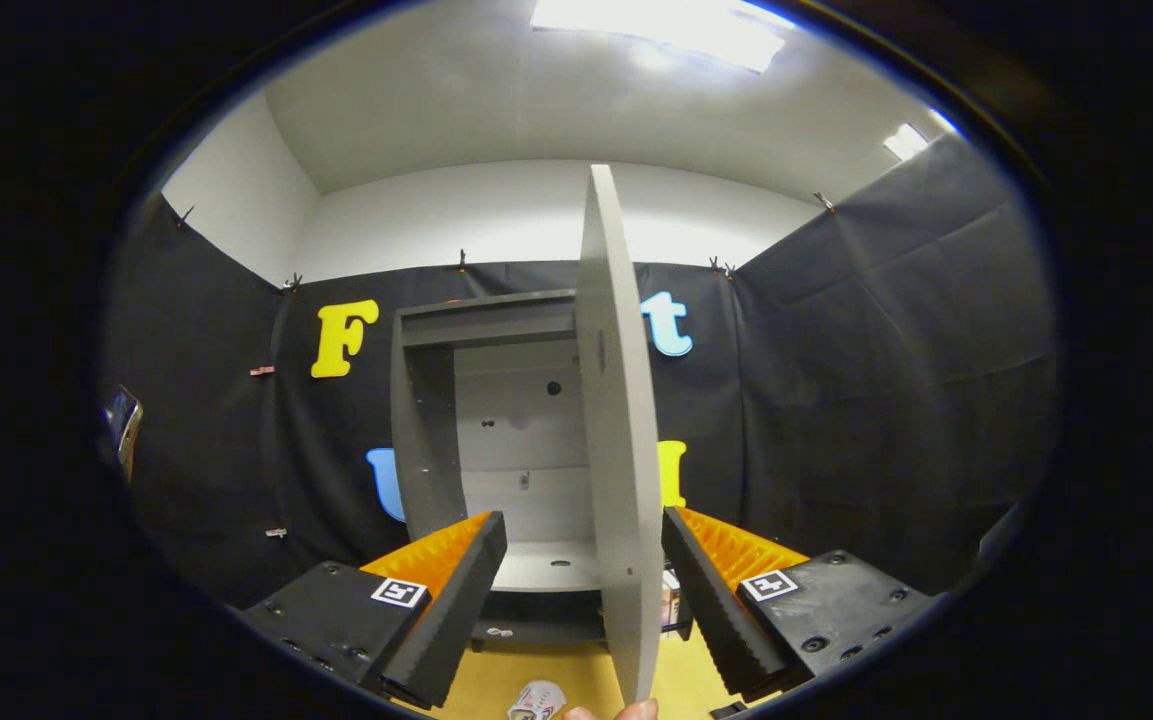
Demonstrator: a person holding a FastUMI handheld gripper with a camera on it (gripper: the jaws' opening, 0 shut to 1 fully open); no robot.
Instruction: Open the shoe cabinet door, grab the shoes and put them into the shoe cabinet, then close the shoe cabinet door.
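Now | gripper [576, 600] spread wide, gripping nothing | cabinet door [621, 420] swung open, edge-on between the fingers, nearer the right one | cabinet [496, 420] interior beyond, left of door

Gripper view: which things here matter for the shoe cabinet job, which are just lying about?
Job:
- shoe cabinet, open, no shoes visible on its shelf
- cabinet door, swung out edge-on between the fingers
- gripper, open, fingers either side of the door, not pressing on it

Lying about:
- small white object on the floor below the fingers
- fingertip at the door's bottom edge
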